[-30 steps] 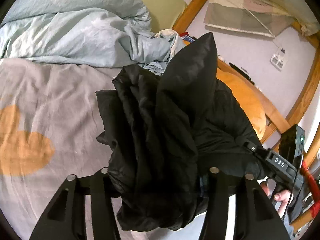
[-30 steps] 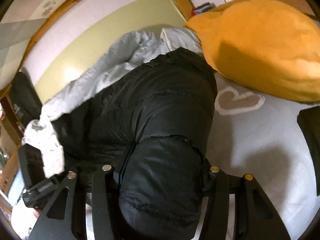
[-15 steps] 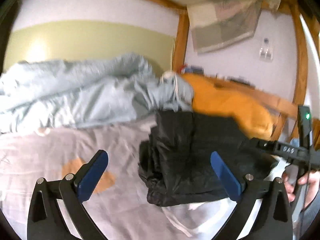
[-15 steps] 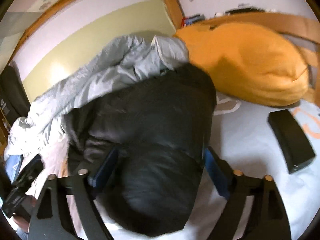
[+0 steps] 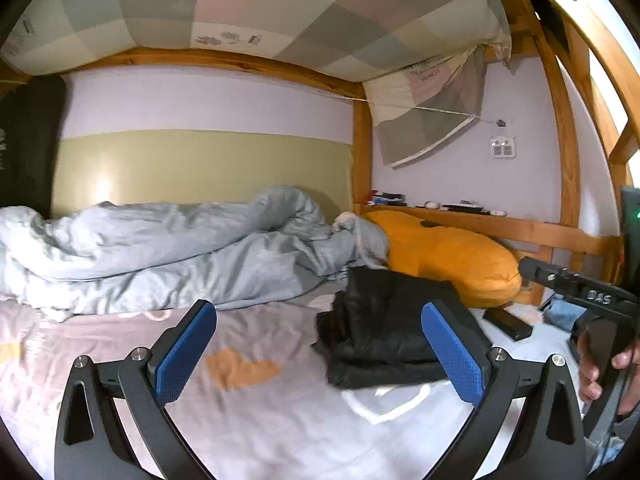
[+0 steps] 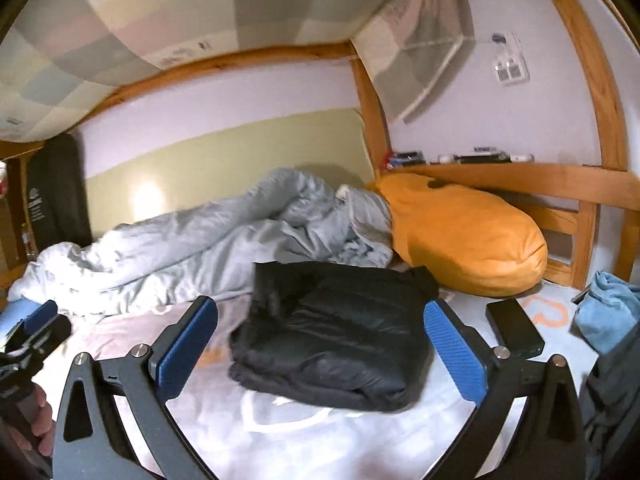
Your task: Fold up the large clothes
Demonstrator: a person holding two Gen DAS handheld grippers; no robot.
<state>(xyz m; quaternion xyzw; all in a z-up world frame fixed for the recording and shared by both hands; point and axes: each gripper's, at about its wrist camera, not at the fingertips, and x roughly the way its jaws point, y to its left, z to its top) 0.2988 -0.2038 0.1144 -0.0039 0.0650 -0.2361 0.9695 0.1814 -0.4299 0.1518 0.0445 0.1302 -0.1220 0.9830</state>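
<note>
A black puffer jacket [image 5: 384, 332] lies folded into a thick bundle on the bed sheet [image 5: 280, 420], free of both grippers. My left gripper [image 5: 318, 308] is wide open and pulled back from it; its blue pads hold nothing. In the right wrist view the same jacket [image 6: 332, 340] rests just beyond my right gripper [image 6: 320, 304], whose jaws are opening with nothing pressed between the pads. A hand holds the right gripper's black body [image 5: 580, 288] at the right edge of the left wrist view.
A crumpled pale blue duvet [image 6: 220, 248] fills the far side against the wall. An orange pillow [image 6: 460, 232] lies by the wooden headboard [image 6: 560, 180]. A flat black box [image 6: 514, 328] and a blue cloth [image 6: 608, 312] sit right of the jacket. An upper bunk hangs overhead.
Both grippers let go of the jacket, opened wide and drew back and up. The jacket dropped onto the sheet as a folded bundle.
</note>
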